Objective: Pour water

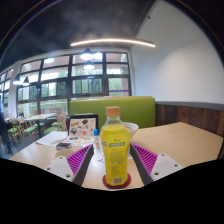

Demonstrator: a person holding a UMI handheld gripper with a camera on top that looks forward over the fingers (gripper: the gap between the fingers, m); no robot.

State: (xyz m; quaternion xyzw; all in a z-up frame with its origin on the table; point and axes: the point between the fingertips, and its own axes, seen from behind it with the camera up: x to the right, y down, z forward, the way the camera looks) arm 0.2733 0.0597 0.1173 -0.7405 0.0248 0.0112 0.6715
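Purple-padded claw (116, 168) parted wide around a yellow-labelled bottle (116, 147) with an orange cap, standing upright on a red coaster (117, 181) on the wooden table (185, 140). Gaps visible at either side of the bottle, so nothing gripped yet; bottle resting on its own base between the fingers. Judged the opening step of pouring water: approach made, grasp still to come. Next move likely calls for closing evenly on the bottle's middle, lifting clear of the coaster, then finding a vessel to tilt toward. Clear glass (97, 150) just beside the bottle, touching or nearly so, and apt to be knocked as the fingers close. Pale bowl (130, 129) just beyond; laptop (82, 126) and papers (52, 139) further off across the table. Green bench back (125, 106) and windows (75, 75) behind, well apart.
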